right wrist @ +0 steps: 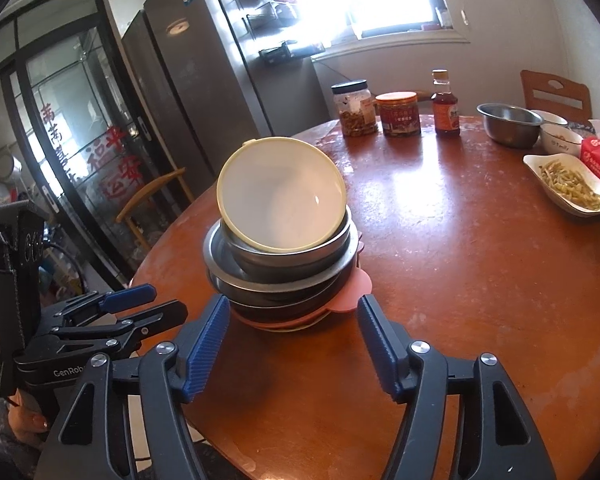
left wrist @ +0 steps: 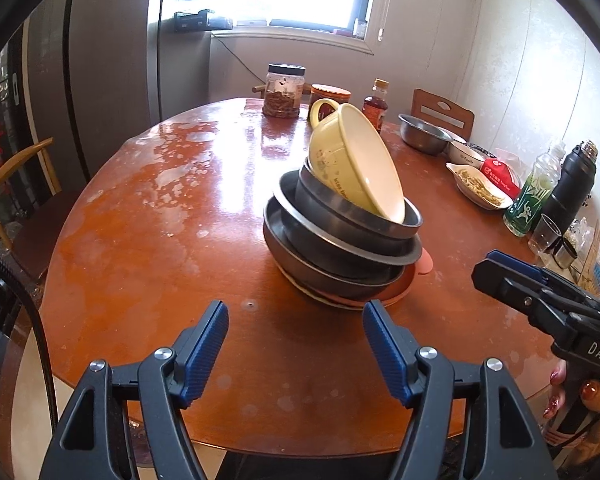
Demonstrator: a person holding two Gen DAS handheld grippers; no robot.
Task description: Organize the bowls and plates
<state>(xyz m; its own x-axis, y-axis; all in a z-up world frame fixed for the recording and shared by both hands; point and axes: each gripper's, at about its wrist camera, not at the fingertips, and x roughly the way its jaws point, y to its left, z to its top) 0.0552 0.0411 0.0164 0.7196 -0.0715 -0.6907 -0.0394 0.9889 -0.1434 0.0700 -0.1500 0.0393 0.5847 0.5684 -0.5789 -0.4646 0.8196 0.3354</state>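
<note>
Tilted steeply on its side atop the stack of grey metal bowls (right wrist: 280,268) near the table's (left wrist: 148,240) middle, the pale yellow bowl (right wrist: 282,196) could slide off if nudged, while the left gripper (left wrist: 296,344) and right gripper (right wrist: 292,340) hang half open, empty.

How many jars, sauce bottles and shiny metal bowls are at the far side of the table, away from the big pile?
Jars: 2, one with a dark lid and one with an orange lid
Sauce bottle: 1
Metal bowl: 1
Total: 4
</note>
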